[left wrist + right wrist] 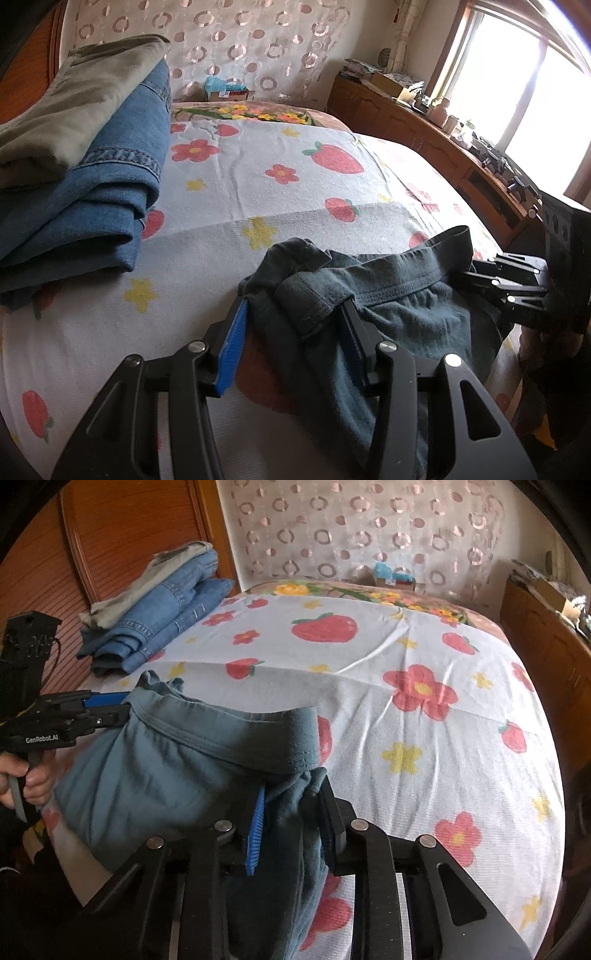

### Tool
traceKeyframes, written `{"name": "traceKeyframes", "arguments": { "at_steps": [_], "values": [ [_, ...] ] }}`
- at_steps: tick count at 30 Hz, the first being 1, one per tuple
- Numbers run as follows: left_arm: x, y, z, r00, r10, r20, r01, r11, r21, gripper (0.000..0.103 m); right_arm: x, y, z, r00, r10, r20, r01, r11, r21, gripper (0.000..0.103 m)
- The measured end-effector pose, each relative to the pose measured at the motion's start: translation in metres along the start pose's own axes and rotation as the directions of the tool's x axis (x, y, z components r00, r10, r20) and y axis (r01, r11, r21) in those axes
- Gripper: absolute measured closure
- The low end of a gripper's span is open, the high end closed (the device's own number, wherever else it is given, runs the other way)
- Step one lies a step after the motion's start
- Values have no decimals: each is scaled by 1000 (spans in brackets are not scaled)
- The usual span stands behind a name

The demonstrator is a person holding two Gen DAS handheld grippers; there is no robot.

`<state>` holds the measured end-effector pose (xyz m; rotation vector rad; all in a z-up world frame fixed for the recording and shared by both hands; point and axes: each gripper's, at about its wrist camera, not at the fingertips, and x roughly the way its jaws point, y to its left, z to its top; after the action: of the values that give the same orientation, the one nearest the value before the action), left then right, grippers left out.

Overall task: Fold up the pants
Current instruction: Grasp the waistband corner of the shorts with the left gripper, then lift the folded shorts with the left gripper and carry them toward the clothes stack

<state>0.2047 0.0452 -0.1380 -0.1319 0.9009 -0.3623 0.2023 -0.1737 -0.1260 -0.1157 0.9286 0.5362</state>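
Left wrist view: teal pants (388,295) hang limp at 6 o'clock over the bed (258,177), waistband corners clamped by left gripper (295,332) and right gripper (291,823); soft, light, floppy.

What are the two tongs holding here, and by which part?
Both grip the dark teal pants at the waistband: the left tongs at one bunched end, the right tongs at the other.
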Motion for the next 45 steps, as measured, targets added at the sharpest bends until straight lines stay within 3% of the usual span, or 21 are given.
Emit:
{"name": "traceKeyframes", "arguments": {
  "at_steps": [5,11,28,45],
  "values": [
    [-2,-8,1,1000,-21,6,21,1000,3,78,-1,-2,1,1000,16,4,-16,1000,15,82],
    [-7,-19,2,1000,-11,17,10,1000,29,87,-2,-4,0,999,39,10,-39,999,25,89],
    [-57,-48,15,985,-39,165,26,996,80,90,-56,17,9,988,28,152,-27,1000,-9,93],
    [-115,-59,46,944,-32,329,-12,991,131,90,-110,35,49,959,-16,284,36,997,-63,93]
  ]
}}
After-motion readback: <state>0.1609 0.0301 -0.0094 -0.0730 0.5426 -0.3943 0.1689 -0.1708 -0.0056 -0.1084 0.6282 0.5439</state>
